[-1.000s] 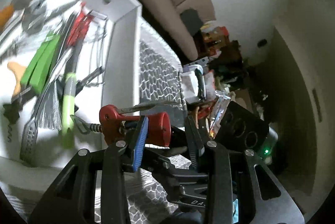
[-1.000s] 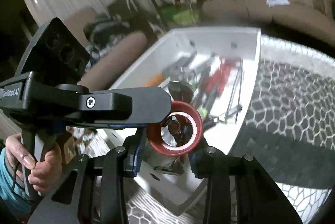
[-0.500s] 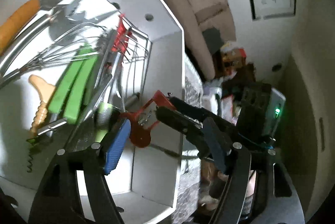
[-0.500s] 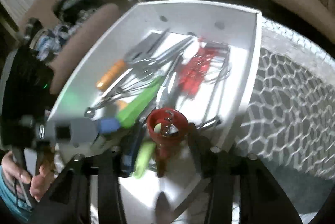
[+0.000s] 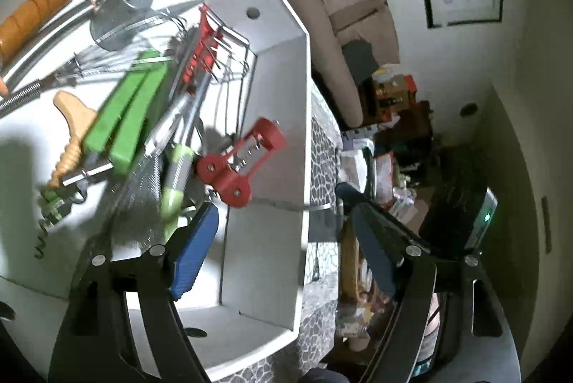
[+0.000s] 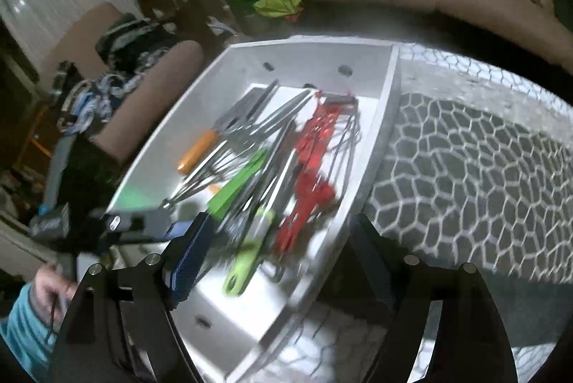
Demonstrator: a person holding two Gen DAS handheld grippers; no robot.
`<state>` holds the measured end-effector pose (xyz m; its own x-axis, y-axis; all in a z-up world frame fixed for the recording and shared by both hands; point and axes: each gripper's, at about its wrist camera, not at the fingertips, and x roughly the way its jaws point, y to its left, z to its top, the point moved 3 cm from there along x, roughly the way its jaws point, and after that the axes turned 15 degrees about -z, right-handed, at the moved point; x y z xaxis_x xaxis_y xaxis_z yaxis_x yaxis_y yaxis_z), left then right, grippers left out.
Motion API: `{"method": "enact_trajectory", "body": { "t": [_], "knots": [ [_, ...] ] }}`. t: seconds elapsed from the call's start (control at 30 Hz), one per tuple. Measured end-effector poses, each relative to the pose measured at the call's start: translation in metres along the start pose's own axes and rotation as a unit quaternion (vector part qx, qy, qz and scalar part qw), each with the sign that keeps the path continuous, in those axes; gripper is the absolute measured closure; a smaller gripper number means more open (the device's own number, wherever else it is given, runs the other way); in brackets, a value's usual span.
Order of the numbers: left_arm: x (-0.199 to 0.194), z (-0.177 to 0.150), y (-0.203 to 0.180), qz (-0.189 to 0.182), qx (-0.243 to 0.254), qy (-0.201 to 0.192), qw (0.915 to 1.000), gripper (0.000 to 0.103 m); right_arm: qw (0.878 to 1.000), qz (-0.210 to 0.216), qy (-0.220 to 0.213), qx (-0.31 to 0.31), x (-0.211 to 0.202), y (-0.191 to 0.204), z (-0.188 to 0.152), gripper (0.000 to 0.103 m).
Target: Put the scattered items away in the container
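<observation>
Container: one white box [image 5: 304,118], open at the top, with round holes in its far wall; it stands on a bench covered by a grey cloth with a white honeycomb pattern [image 6: 476,175].
Red corkscrew: one [image 5: 240,161], red plastic body with two round hinge ends and a metal screw showing in its frame; it lies inside the box near the right wall, free of both grippers.
Other tools in the box, counted: one orange-handled tool [image 5: 35,14], one pair of green-handled tongs [image 5: 121,125], one wooden-handled corkscrew [image 5: 71,135], one lime-handled tool [image 5: 175,182], one red-and-wire slicer [image 5: 211,53], one wire whisk [image 5: 107,60]; more metal pieces overlap and cannot be counted.
Left gripper: [image 5: 283,250], fingers spread and opening, nothing between them; one blue pad hangs over the box, the other beyond its right wall.
Right gripper: [image 6: 275,257], fingers spread and opening, nothing held; it hangs above the near end of the box.
Person: one hand [image 6: 50,286] with a blue sleeve at the lower left of the right wrist view.
</observation>
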<state>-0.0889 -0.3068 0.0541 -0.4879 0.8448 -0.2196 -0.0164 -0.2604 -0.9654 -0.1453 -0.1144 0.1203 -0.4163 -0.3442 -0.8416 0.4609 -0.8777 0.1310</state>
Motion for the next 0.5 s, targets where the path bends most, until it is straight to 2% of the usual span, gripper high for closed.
{"method": "enact_trajectory", "body": {
  "t": [0.07,0.13,0.2,0.33,0.5],
  "knots": [
    [0.005,-0.007,-0.005,0.011,0.017,0.014,0.9997,0.030,1.000,0.005,0.003,0.013,-0.001,-0.005,-0.012,0.050],
    [0.012,-0.014,-0.013,0.028,0.049,0.035,0.9978,0.038,0.999,0.019,0.003,0.038,-0.004,-0.010,-0.020,0.057],
    [0.016,-0.020,-0.018,0.038,0.069,0.051,0.9956,0.040,0.998,0.039,0.002,0.056,-0.002,-0.012,-0.025,0.059],
    [0.015,-0.022,-0.021,0.024,0.062,0.051,0.9965,0.040,0.997,0.046,0.013,0.056,0.011,-0.007,-0.022,0.059],
    [0.009,-0.018,-0.011,0.023,0.046,0.045,0.9976,0.040,0.997,0.037,0.022,0.061,0.041,0.006,0.006,0.059]
  ]
}}
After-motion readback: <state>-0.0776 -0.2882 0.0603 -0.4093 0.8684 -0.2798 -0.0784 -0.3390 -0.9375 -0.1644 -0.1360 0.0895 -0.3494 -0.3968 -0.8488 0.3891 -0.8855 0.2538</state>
